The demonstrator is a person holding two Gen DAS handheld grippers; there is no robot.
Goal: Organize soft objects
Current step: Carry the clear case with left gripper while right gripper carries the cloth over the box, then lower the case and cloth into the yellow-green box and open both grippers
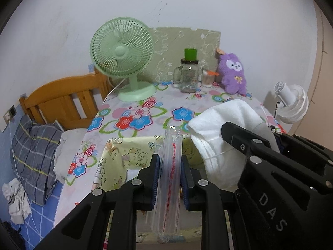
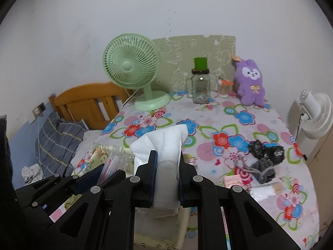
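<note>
Status, organizing soft objects: we're mid-carry, nothing placed yet as far as we can see.

Left gripper (image 1: 170, 179) is pinching a clear plastic wrapper (image 1: 169, 173) with a red tear strip, held upright between the pads. Right gripper (image 2: 166, 177) is clamped on a white tissue stack (image 2: 164, 145), which bulges out above the jaws. Both loads hang over the near edge of the bench (image 2: 208, 116), right next to each other; in the left wrist view the tissue stack (image 1: 220, 129) sits just right of the wrapper.

Below both grippers is a yellow patterned box (image 1: 120, 156), seemingly open on top. Our guess: that's the drop target, though we can't confirm.

Still loose on the bench: a crumpled black bag (image 2: 266, 149), a grey drawstring pouch (image 2: 263, 169), a small pink item (image 2: 233, 180) and a white packet (image 2: 264, 190) near the right edge. Purple plush (image 2: 250, 83) stands at the back by the glass jar (image 2: 200, 86) and green fan (image 2: 133, 68).

So several items remain. Tissue is compressible; the grip may deform it on release.
</note>
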